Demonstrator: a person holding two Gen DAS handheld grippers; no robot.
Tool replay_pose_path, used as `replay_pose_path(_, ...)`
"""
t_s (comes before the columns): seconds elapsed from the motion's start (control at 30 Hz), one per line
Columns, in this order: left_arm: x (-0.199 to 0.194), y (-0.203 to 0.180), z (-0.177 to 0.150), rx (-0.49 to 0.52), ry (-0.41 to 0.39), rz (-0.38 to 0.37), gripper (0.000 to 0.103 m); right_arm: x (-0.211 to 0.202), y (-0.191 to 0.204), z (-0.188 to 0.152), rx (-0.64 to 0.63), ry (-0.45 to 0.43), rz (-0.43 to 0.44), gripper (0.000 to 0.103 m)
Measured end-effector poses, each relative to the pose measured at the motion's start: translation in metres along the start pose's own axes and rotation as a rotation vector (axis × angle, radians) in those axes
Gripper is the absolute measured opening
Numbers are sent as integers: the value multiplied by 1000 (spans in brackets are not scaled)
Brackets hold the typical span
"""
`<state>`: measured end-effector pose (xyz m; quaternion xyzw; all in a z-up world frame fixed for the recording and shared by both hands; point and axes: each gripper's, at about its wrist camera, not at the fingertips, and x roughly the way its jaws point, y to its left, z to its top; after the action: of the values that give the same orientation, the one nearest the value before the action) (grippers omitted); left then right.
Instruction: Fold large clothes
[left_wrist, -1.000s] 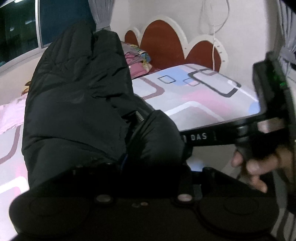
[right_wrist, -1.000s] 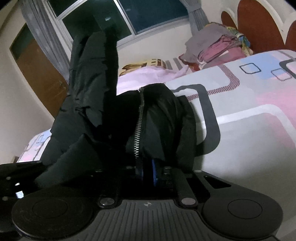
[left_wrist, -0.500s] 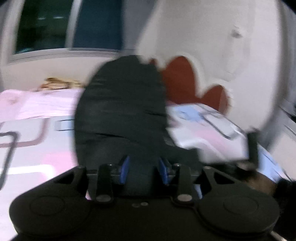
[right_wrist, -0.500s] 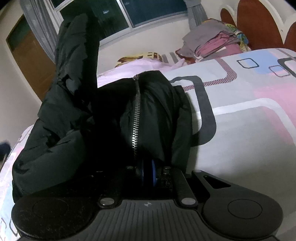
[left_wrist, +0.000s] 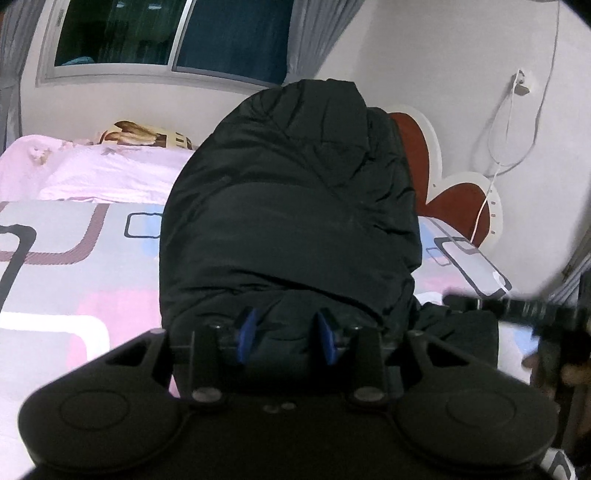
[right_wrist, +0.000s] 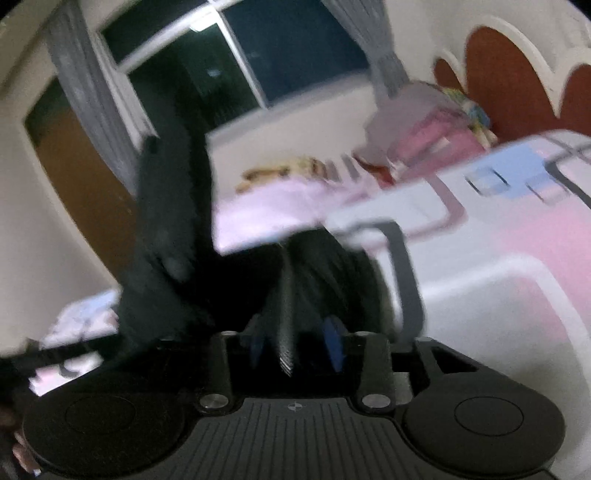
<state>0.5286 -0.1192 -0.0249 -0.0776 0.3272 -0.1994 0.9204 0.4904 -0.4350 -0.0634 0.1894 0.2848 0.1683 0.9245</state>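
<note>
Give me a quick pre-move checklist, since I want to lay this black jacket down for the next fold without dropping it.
1. Left gripper gripping the black jacket: ok, thick padding is bunched between its blue pads.
2. Right gripper gripping: not ok, its jaws have just been opening; the zipper sits loose between them.
3. Bare landing space on the bed: ok.
4. Pile of clothes out of the way: ok, far by the headboard.
5. Jacket lying flat: cannot tell, right view blurred.

A black puffy jacket (left_wrist: 288, 221) stands bunched and lifted above the patterned bed (left_wrist: 74, 266). Its silver zipper (right_wrist: 287, 314) runs down the front.
</note>
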Motion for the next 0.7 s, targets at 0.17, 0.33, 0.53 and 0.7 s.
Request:
replay_pose_path(0.17,4,-2,1,15,22,11,35,23,29,27,-76,-46,54,65)
replay_pose_path(0.33,8,-5,4,44,46,20,35,58,49,43,-140,-15,85,69)
replay_pose_path(0.53,1,-1,18,74,33,-1,34,80,58,44,-183,59,93,25)
replay_pose_path(0.7,1,25,53,31,-67,84,34,71,50,35,-178,65,7,16)
